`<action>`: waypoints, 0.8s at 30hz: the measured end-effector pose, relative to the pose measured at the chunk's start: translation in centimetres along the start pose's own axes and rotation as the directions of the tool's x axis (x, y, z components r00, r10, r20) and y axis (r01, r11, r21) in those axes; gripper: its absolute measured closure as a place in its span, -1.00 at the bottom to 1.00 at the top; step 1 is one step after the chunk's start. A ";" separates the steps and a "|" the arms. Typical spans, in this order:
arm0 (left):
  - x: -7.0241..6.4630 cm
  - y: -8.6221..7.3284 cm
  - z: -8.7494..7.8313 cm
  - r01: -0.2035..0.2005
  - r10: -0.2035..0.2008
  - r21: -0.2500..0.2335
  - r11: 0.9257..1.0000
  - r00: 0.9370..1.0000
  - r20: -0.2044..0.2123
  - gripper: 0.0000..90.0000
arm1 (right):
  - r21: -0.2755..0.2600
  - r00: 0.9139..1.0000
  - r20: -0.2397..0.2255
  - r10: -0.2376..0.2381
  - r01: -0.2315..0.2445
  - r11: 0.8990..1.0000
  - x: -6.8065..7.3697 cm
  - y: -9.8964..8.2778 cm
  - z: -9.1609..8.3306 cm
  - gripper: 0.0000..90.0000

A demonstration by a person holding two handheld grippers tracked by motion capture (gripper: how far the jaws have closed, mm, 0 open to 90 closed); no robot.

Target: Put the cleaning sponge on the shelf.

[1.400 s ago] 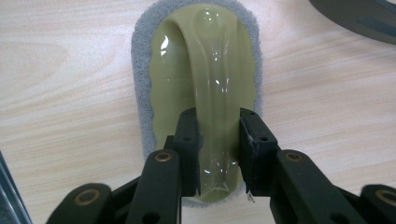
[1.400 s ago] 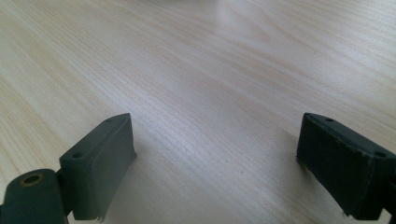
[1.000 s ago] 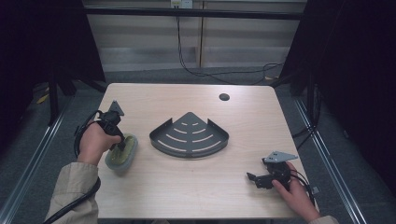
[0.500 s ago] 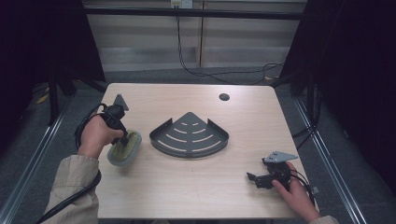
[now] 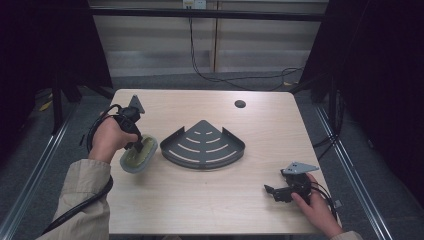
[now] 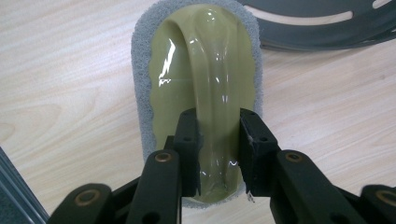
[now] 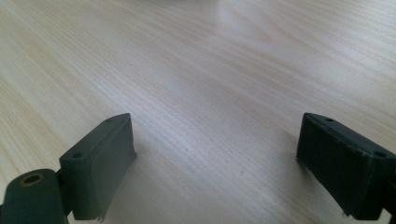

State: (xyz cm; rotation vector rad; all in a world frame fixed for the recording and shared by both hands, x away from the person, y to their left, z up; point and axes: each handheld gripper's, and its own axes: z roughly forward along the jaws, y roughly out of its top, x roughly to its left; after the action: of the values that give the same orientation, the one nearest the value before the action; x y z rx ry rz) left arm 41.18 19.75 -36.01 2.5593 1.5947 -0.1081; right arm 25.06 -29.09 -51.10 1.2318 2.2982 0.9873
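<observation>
An olive-green scrubber [image 5: 138,155] with a grey pad and an arched handle hangs tilted just above the table's left side. My left gripper [image 5: 136,146] is shut on that handle; in the left gripper view the two pads [image 6: 189,140] press on the handle [image 6: 215,88] of the scrubber from both sides. A dark grey quarter-round corner shelf [image 5: 204,145] lies flat at the table's middle, just right of the scrubber. My right gripper [image 5: 272,192] rests low near the front right edge, open, with bare wood between its pads [image 7: 100,154].
The light wooden table [image 5: 215,200] has a round dark cable hole [image 5: 240,104] at the back right. Black cables trail from both grippers and over the floor behind. Metal rails run along the floor on both sides.
My left gripper has lifted the scrubber a little and carried it right and away from me, toward the corner shelf. The right hand has stayed still.
</observation>
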 end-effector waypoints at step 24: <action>-3.0 3.2 -0.8 -0.096 0.097 0.008 0.995 0.995 -0.005 0.58 | 0.000 1.000 0.000 0.000 0.000 1.000 0.0 0.0 0.0 -0.77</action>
State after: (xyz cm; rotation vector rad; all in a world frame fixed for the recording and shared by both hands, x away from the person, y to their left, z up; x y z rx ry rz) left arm 42.71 15.80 -34.64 2.6391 1.4719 -0.0985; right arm 25.05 -29.08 -51.10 1.2325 2.2984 0.9871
